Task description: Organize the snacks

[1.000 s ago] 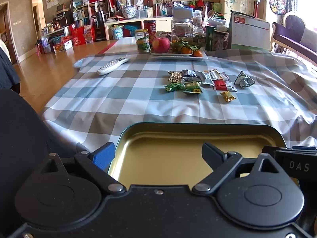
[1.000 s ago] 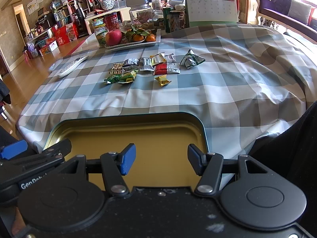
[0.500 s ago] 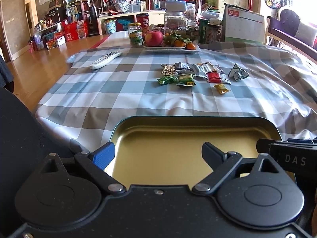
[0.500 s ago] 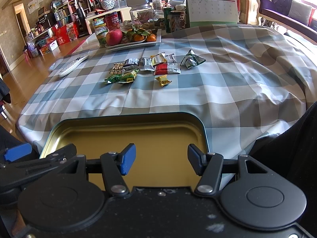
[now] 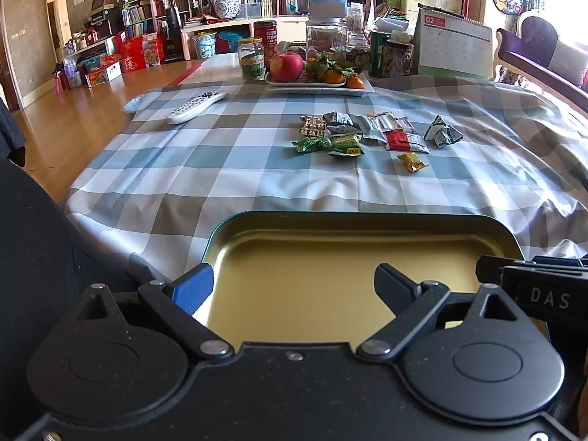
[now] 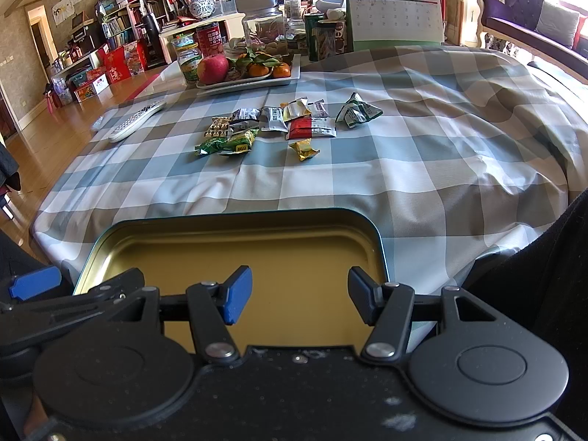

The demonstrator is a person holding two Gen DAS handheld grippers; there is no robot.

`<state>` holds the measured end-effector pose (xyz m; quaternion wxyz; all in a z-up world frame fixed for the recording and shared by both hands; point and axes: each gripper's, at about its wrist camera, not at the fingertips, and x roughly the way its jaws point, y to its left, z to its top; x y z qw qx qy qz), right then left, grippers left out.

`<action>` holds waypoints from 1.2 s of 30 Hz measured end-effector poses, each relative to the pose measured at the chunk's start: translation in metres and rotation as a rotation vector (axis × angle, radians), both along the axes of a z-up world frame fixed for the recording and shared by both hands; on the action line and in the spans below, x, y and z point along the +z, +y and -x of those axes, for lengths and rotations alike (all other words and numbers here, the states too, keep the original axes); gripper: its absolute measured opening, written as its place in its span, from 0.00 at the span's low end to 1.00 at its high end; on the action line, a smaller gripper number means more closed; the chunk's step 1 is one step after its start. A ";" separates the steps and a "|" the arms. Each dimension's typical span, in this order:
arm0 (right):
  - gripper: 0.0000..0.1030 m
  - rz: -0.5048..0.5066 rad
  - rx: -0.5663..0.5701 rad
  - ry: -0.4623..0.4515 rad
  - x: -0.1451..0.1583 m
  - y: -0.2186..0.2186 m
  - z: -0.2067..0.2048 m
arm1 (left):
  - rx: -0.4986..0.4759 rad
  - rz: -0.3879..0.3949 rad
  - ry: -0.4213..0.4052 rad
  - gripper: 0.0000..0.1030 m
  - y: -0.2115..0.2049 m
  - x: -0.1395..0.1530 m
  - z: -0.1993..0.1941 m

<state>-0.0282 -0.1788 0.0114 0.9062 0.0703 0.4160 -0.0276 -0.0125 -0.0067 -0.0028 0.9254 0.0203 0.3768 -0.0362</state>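
Snack packets (image 5: 371,134) lie in a loose cluster at the middle of the checked tablecloth (image 5: 228,169), well beyond both grippers. Nearest the cameras, the left gripper (image 5: 294,286) and the right gripper (image 6: 299,294) hang side by side over an open metal tin (image 5: 367,222) with a gold inside, which sits at the near edge of the table. Both have their jaws spread wide with nothing between them, and nothing lies in the tin as far as it shows. Past the tin comes a stretch of bare cloth, then the small gold-wrapped sweet (image 5: 412,162) closest in, with two green packets (image 5: 330,144) to its left and a red-and-white packet (image 5: 404,141) behind it. Grey and silver packets lie further back, and a crumpled green-and-white wrapper (image 5: 443,132) lies to the right. A white remote control (image 5: 196,106) rests off to the left. Farther still stands a white tray (image 5: 319,90) with an apple (image 5: 286,67) and tangerines (image 5: 340,77), then jars and a desk calendar (image 5: 454,46).
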 end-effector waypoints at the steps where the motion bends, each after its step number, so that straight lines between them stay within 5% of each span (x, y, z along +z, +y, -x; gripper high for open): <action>1: 0.59 0.000 0.000 0.000 0.000 0.000 0.000 | 0.000 0.000 0.000 0.91 0.000 0.000 0.000; 36: 0.59 0.001 0.004 0.020 -0.002 0.000 -0.001 | -0.041 -0.015 0.050 0.91 -0.005 0.001 0.000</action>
